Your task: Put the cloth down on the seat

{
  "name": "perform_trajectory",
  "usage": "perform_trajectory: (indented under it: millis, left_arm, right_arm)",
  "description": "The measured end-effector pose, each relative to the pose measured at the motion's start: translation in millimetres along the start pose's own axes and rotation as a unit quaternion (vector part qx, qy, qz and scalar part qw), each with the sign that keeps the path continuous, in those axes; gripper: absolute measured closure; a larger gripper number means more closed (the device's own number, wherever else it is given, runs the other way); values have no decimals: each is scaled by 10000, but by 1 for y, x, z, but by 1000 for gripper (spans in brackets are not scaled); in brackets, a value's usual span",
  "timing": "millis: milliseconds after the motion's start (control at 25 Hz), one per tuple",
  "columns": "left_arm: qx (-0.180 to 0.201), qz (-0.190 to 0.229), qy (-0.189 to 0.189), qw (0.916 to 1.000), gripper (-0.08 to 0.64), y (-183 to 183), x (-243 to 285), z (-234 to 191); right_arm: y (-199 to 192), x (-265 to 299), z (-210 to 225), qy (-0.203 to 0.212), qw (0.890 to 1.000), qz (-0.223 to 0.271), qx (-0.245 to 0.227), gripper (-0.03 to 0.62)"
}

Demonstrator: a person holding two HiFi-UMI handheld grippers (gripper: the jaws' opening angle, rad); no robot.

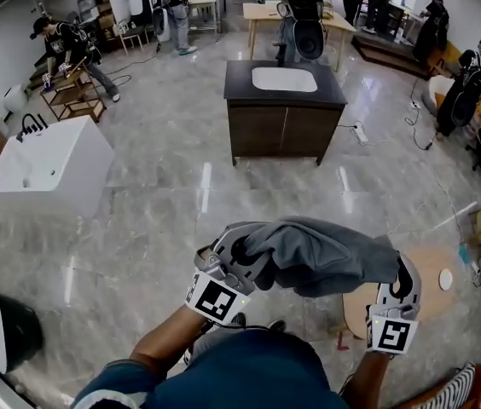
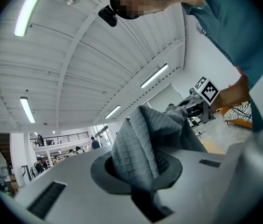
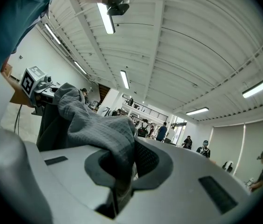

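Note:
A grey cloth (image 1: 317, 254) hangs bunched between my two grippers, in front of my body and well above the floor. My left gripper (image 1: 242, 261) is shut on the cloth's left end and my right gripper (image 1: 404, 278) on its right end. In the left gripper view the cloth (image 2: 145, 143) rises out of the shut jaws of the left gripper (image 2: 143, 185) and runs to the right gripper (image 2: 200, 104). In the right gripper view the cloth (image 3: 89, 125) is pinched in the right gripper (image 3: 120, 181). A round wooden seat (image 1: 435, 267) lies below the right gripper, partly hidden by it.
A dark cabinet with a white basin top (image 1: 283, 100) stands ahead, and a white bathtub (image 1: 49, 164) to the left. A black bin with a white lid (image 1: 2, 326) is at my lower left. Cables and bags (image 1: 479, 228) lie to the right. Several people stand far off.

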State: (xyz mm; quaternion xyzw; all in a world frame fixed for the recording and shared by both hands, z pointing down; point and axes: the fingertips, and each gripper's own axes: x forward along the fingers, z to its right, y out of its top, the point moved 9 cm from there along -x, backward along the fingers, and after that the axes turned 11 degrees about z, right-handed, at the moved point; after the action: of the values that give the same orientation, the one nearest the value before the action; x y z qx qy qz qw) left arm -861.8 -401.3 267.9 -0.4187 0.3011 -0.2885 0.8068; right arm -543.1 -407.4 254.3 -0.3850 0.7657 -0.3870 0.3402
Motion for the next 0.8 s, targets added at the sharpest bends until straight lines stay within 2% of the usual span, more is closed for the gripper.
perform_trajectory:
  millis: [160, 360, 480, 800]
  left_arm:
    - [91, 5, -28, 10000, 511, 6, -5, 2]
    - [154, -6, -37, 9999, 511, 32, 2, 22]
    - [191, -105, 15, 9998, 511, 42, 9, 47]
    - [384, -266, 89, 9989, 511, 67, 11, 108]
  right_arm:
    - [16, -5, -5, 69, 9999, 80, -58, 561]
    - [25, -29, 15, 51, 9999, 148, 5, 561]
    - [21, -48, 27, 112, 9995, 68, 280, 561]
    - [13, -106, 53, 254, 9992, 154, 256, 561]
